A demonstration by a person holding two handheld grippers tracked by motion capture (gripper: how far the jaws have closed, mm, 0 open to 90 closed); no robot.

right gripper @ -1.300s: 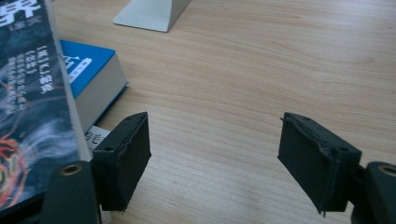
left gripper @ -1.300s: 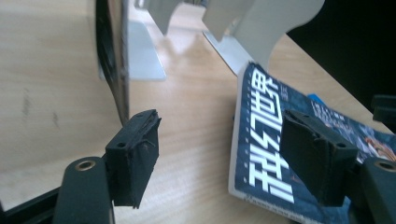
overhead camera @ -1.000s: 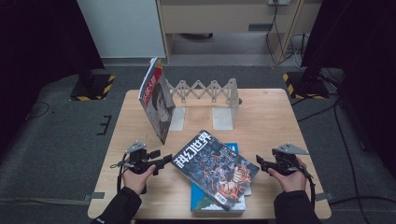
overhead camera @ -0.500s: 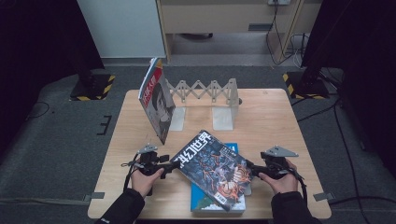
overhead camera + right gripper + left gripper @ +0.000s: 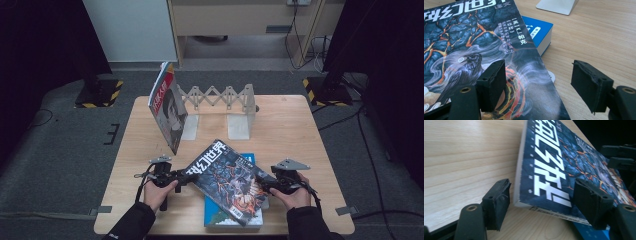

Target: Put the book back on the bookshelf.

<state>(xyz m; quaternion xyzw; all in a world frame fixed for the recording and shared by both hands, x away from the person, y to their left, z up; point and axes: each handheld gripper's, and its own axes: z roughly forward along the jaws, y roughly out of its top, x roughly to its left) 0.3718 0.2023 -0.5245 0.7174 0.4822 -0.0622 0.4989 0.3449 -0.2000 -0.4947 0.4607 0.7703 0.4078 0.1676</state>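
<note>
A dark magazine (image 5: 225, 175) with a lava-and-raven cover lies askew on top of a blue book (image 5: 220, 218) near the table's front edge. My left gripper (image 5: 182, 177) is at the magazine's left corner. In the left gripper view the magazine (image 5: 554, 157) has that corner between the jaws of my left gripper (image 5: 541, 195), which have just closed a little; the pads do not press on it. My right gripper (image 5: 267, 189) is at the right edge. Its open jaws (image 5: 536, 75) straddle the edge of the magazine (image 5: 461, 32), one over the cover, one over bare wood. The blue book (image 5: 537, 30) sticks out beyond.
A grey accordion book stand (image 5: 220, 97) stands at the back of the wooden table (image 5: 300, 130). A red-and-white magazine (image 5: 167, 112) leans upright at its left end. One of the stand's pale base plates (image 5: 556, 6) lies just past the blue book.
Both hands have moved inward: the left gripper to the right and the right gripper to the left, up to the dark magazine's edges. The magazine and book have not moved.
</note>
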